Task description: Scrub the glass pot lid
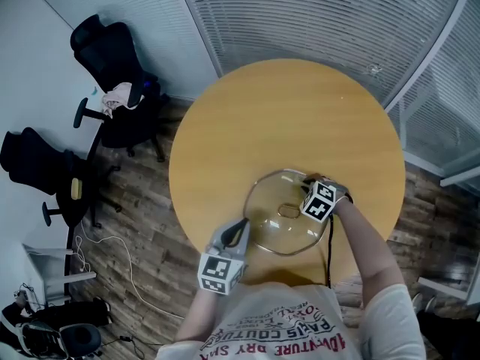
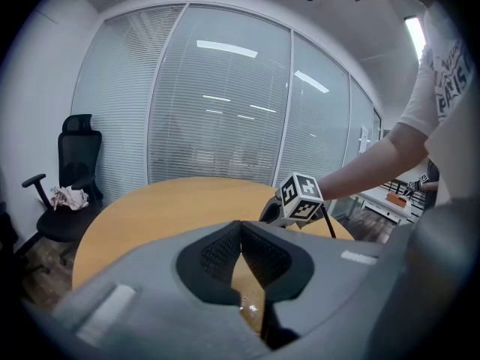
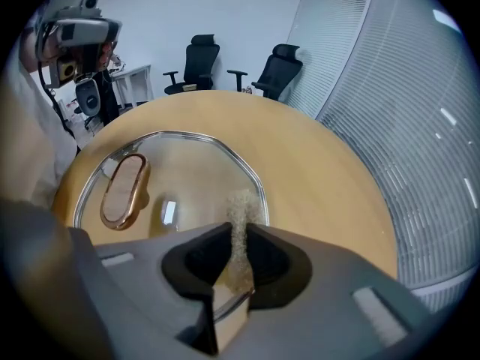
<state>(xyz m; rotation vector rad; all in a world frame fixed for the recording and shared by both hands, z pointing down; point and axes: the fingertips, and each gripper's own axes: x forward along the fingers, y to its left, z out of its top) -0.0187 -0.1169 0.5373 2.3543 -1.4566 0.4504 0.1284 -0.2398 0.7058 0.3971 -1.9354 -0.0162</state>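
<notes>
The glass pot lid (image 1: 271, 227) lies flat on the round wooden table (image 1: 285, 111) near its front edge, its copper-coloured handle (image 1: 289, 211) on top. At the lid's left rim my left gripper (image 1: 241, 229) is shut, pinching the glass edge (image 2: 251, 306) between its pads. My right gripper (image 1: 306, 188) sits over the lid's right far side, shut on a thin beige scouring pad (image 3: 240, 208) that sticks out past the jaws (image 3: 238, 235). In the right gripper view the lid (image 3: 180, 171) and its handle (image 3: 124, 190) lie just ahead of the pad.
Two black office chairs (image 1: 112, 66) (image 1: 37, 171) stand on the wood floor left of the table. Glass partition walls with blinds (image 1: 337, 21) run behind and to the right. The far half of the table holds nothing.
</notes>
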